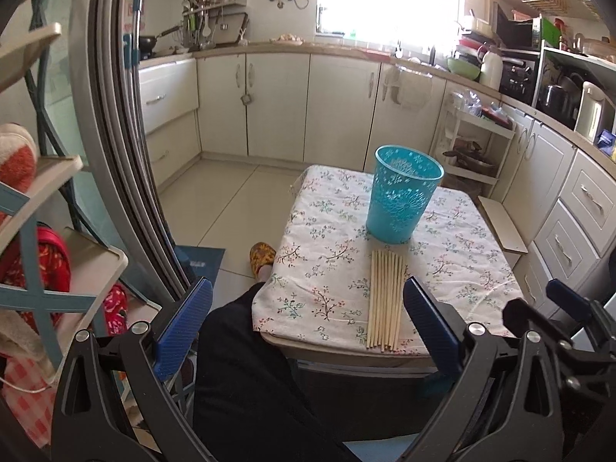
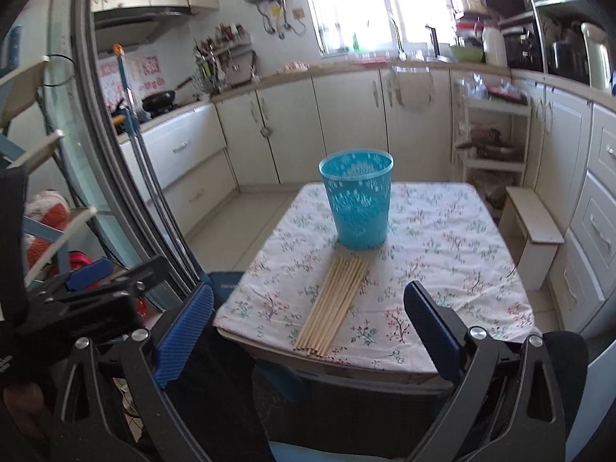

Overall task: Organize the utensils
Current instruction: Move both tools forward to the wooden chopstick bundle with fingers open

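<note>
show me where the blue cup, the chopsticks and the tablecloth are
blue cup (image 2: pixel 360 211): right wrist view, middle of its outer wall
chopsticks (image 2: pixel 333 306): right wrist view, midway along the bundle
tablecloth (image 2: pixel 454 254): right wrist view, bare floral patch right of the cup
</note>
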`<state>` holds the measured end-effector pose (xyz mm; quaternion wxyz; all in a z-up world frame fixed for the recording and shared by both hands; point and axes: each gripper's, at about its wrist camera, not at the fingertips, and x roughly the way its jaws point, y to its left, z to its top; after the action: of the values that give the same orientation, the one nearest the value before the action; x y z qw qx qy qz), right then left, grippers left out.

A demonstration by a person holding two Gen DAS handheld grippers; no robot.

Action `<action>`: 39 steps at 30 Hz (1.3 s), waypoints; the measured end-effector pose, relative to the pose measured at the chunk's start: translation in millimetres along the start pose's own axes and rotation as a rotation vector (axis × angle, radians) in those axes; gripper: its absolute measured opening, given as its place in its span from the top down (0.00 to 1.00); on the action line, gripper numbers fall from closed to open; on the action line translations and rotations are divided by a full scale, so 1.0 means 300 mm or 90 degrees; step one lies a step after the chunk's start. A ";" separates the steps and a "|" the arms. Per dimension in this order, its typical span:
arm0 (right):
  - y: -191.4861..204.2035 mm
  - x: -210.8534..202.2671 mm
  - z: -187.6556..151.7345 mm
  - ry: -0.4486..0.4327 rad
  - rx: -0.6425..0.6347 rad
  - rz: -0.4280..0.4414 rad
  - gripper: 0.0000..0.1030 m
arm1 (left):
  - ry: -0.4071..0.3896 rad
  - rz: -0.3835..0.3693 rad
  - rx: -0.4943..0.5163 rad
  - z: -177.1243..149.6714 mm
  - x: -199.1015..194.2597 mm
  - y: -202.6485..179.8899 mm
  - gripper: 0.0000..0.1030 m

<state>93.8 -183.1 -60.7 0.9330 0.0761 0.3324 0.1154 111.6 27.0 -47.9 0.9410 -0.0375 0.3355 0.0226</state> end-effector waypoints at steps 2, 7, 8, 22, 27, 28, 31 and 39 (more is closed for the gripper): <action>-0.030 0.094 -0.003 0.040 0.009 0.000 0.20 | 0.018 0.003 -0.004 0.004 0.058 0.010 0.07; -0.094 0.317 -0.019 0.130 0.039 0.006 0.44 | 0.062 0.017 -0.018 0.005 0.193 0.032 0.07; -0.107 0.360 -0.022 0.144 0.045 0.006 0.51 | 0.070 0.020 -0.021 0.005 0.218 0.036 0.07; -0.226 0.710 -0.012 0.203 0.072 -0.067 0.80 | 0.158 0.029 -0.008 0.001 0.471 -0.007 0.07; -0.243 0.752 0.002 0.188 0.049 -0.068 0.80 | 0.186 0.024 0.004 0.003 0.567 -0.048 0.07; -0.244 0.758 0.005 0.185 0.041 -0.068 0.80 | 0.193 0.023 0.006 0.003 0.588 -0.057 0.07; -0.247 0.772 0.014 0.189 0.040 -0.053 0.80 | 0.211 0.017 0.015 0.011 0.642 -0.083 0.07; -0.249 0.776 0.010 0.191 0.016 -0.040 0.82 | 0.213 0.017 0.027 0.034 0.725 -0.141 0.07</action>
<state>283.1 -193.3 -215.0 0.8749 0.0592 0.4718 0.0919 289.1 -10.5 -175.3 0.8721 -0.0167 0.4885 0.0217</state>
